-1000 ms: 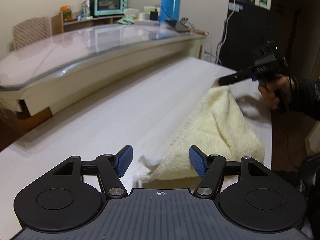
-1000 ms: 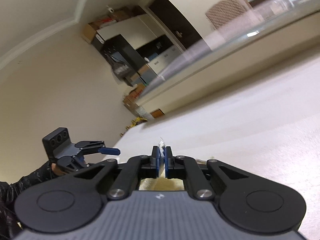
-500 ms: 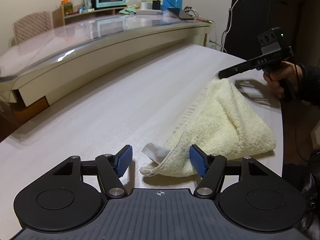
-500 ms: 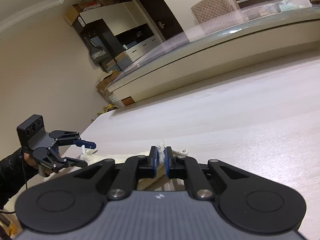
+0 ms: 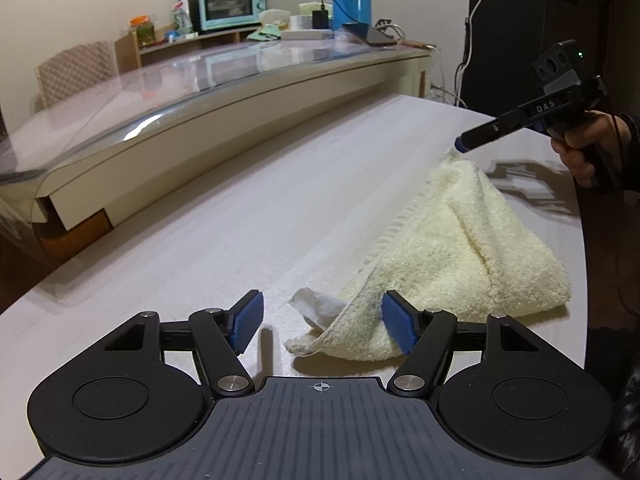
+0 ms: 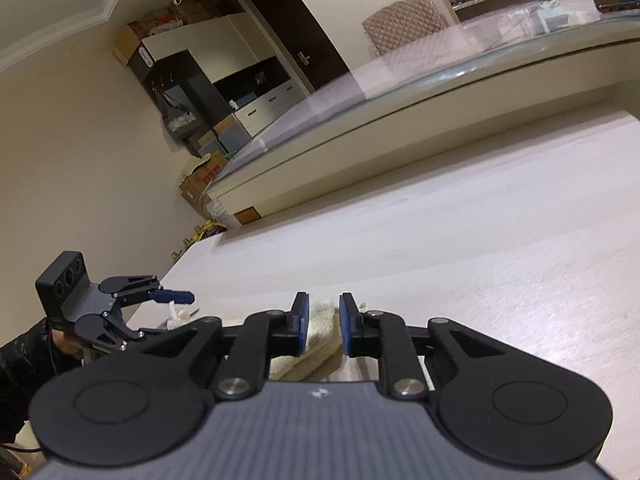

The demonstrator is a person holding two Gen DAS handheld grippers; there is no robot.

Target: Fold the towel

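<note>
Cream fluffy terry towel [image 5: 452, 248] lying half folded at right of frame on pale table [image 5: 224, 216]. Right gripper [image 6: 324, 330] just opening, corner loose between the pads; left gripper [image 5: 318, 322] released, wide. Next: probably regrasping corners for another fold.

The only readable text is "DAS", in pale capital letters on the black body of the right gripper [image 5: 460, 144], seen from the left wrist camera. The letters run along the slanted bar just behind its fingers, ahead of the hand [image 5: 584, 148] that grips the handle. A white label on the black cabinet [image 5: 504, 32] at the back right carries print too small to read. The jars and bottles on the far shelf bear labels as well, but none can be made out. The right wrist view shows no legible writing.
</note>
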